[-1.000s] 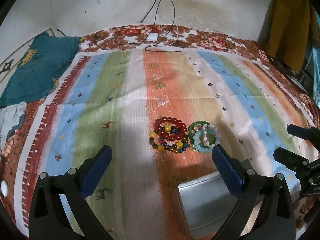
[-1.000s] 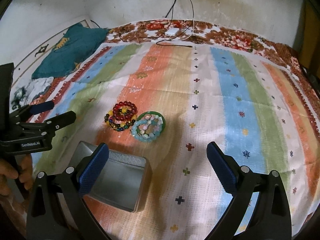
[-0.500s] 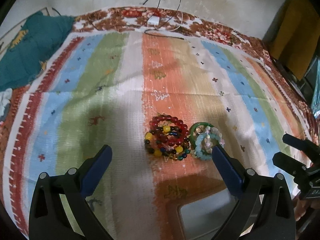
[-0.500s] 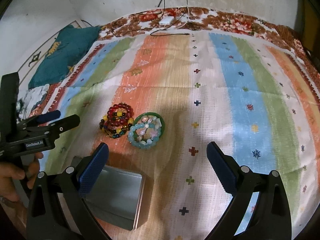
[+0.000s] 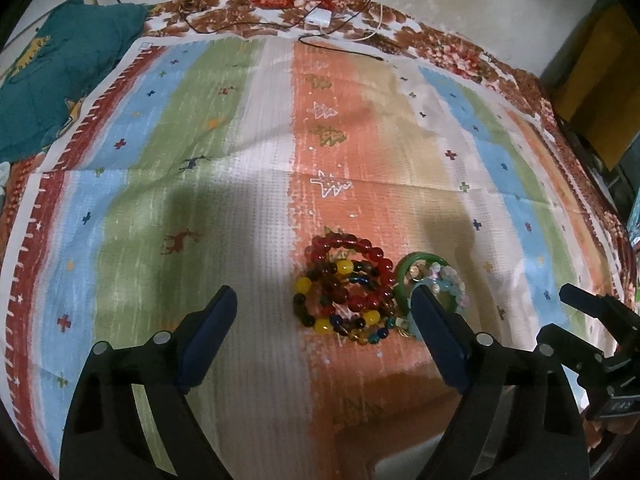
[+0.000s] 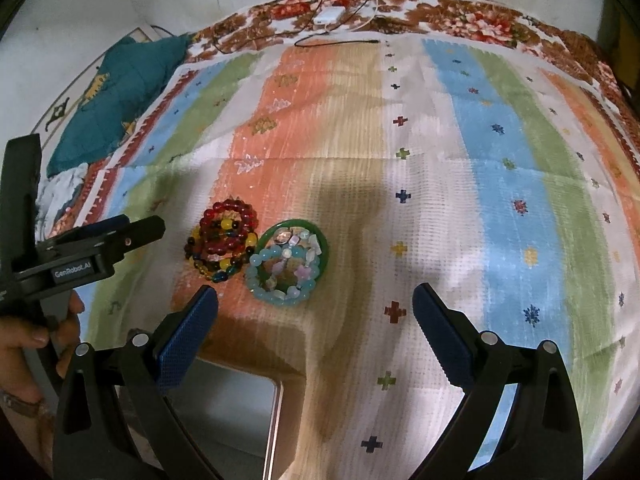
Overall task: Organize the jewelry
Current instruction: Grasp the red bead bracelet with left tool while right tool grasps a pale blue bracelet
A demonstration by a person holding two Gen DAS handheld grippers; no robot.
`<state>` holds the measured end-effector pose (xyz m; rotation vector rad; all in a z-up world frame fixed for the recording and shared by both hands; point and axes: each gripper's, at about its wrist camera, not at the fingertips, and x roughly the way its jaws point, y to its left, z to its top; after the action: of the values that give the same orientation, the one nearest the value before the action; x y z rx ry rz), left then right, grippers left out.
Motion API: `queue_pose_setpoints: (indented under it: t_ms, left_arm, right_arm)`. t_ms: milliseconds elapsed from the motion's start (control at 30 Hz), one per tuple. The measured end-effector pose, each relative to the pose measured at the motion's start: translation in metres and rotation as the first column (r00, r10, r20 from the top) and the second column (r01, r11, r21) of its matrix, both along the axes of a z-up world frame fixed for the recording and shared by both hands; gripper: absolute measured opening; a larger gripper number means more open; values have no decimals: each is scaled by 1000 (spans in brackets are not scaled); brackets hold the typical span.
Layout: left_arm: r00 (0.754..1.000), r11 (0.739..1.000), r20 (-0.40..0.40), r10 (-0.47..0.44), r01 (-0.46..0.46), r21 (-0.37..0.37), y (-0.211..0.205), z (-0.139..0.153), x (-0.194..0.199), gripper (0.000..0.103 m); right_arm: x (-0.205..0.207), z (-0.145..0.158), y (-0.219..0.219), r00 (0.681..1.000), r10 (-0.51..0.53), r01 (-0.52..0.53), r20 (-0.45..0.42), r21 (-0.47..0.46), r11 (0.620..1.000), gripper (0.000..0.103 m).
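Note:
A heap of bead bracelets (image 5: 344, 288) in red, yellow and dark beads lies on the striped cloth (image 5: 240, 208). Touching it on the right is a green bangle (image 5: 424, 260) with pale blue and pastel bead bracelets on top. My left gripper (image 5: 323, 292) hovers over the heap, jaws closing, with the heap between them in the picture but no pad touching it. My right gripper (image 6: 316, 291) is open above the cloth, just nearer than the bangle (image 6: 292, 264) and heap (image 6: 224, 244). An open metal tin (image 6: 224, 420) sits below it. Each gripper shows in the other's view: left gripper (image 6: 144, 226), right gripper (image 5: 554, 312).
A teal cushion (image 5: 60, 80) lies at the far left of the bed. A white charger (image 5: 318, 20) with cables rests by the far wall. A yellow cloth (image 5: 592, 92) hangs at the right. A hand (image 6: 24, 340) holds the left gripper's handle.
Both grippers have moved forward and down toward the bracelets, which now look larger. The left jaws have narrowed slightly. The tin has slid toward the bottom edge of both views.

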<state>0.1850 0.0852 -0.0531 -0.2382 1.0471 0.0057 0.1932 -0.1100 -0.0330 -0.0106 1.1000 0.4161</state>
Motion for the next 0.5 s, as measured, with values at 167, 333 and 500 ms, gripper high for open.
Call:
queue_pose_setpoints:
  t_ms: [167, 333, 500]
  left_arm:
    - [999, 1000, -34, -5, 6, 12, 1, -12, 13, 79]
    - [998, 1000, -60, -14, 15, 21, 0, -20, 25, 73]
    - [996, 999, -81, -26, 28, 26, 0, -28, 34, 66]
  right_arm:
    - [9, -11, 5, 999, 8, -9, -37, -16, 1000, 84]
    - [21, -26, 5, 996, 1, -1, -93, 1, 1000, 68]
    - [32, -38, 8, 991, -7, 7, -134, 4, 1000, 60]
